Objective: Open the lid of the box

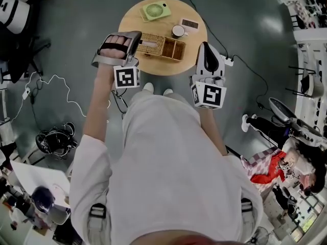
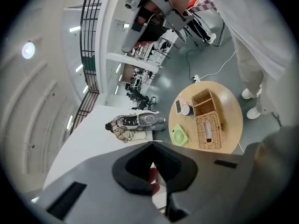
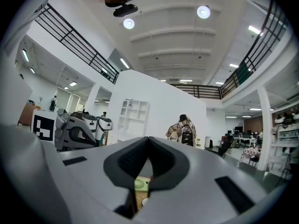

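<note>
The wicker box (image 1: 158, 46) lies on the round wooden table (image 1: 153, 68). Its woven lid with a slot (image 2: 209, 130) is down, and two open compartments (image 1: 177, 49) sit at its right end. My left gripper (image 1: 130, 37) hangs over the table's left edge beside the lidded end, rolled on its side. Its jaws (image 2: 156, 169) are shut with nothing in them. My right gripper (image 1: 205, 45) is held level off the table's right edge, apart from the box. In the right gripper view its jaws (image 3: 148, 143) meet, and nothing is held.
A green fan (image 1: 156, 10), a small white cup (image 1: 178, 31) and a flat card-like device (image 1: 189, 23) stand behind the box. A power strip (image 1: 228, 61) and cables lie on the floor to the right, and a dark bag (image 1: 53, 142) lies to the left.
</note>
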### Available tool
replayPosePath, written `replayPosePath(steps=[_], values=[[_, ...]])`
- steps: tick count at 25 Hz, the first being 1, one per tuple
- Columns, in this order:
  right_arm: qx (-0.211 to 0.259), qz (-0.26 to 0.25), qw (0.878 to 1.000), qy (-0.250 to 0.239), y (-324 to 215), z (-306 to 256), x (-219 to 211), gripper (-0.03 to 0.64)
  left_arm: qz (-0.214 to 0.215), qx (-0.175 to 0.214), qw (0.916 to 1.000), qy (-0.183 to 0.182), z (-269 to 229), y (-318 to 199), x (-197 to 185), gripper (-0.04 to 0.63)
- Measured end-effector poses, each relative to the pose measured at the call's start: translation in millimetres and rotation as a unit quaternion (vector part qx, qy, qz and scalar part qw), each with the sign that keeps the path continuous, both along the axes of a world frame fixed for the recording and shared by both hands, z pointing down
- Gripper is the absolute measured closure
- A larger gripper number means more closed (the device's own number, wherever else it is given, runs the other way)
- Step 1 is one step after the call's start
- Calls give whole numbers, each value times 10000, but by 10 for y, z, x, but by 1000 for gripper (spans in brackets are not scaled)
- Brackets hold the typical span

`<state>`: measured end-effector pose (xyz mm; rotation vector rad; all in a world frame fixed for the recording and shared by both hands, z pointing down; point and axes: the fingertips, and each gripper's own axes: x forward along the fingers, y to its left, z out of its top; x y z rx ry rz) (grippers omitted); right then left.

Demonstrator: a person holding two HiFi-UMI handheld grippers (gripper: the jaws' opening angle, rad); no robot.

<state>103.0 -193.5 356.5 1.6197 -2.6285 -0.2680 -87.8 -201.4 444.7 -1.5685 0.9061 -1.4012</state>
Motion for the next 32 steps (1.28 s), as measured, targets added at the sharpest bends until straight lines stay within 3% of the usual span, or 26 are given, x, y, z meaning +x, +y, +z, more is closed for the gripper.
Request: replayPosePath(steps=[3, 6, 11, 15, 19, 26, 32], values=[[-14, 11, 10000, 1, 1, -9, 6, 619, 62, -754, 9971, 82, 248, -15, -11, 600], [-52, 54, 10000, 26, 19, 19, 36, 619, 100, -1750, 9843, 204, 577, -3, -19, 598], [-149, 220, 9996, 54, -19, 78, 150, 620, 151, -3455, 9381, 181, 1121, 75, -45, 598], [-177, 360, 9992, 50, -33, 99, 252, 618, 249, -4376, 8985, 255, 1404, 149, -29, 600], [-212, 451, 9987, 57, -56, 114, 306, 620, 265, -4907, 8704, 297, 1595, 132, -35, 600], [-361, 651, 9972, 96, -129, 208, 392, 619, 273, -5227, 8519, 158, 1863, 1, -22, 593], [-447, 829, 9955, 97, -229, 319, 495, 620, 314, -5631, 8253, 289, 2213, 2, 50, 366]])
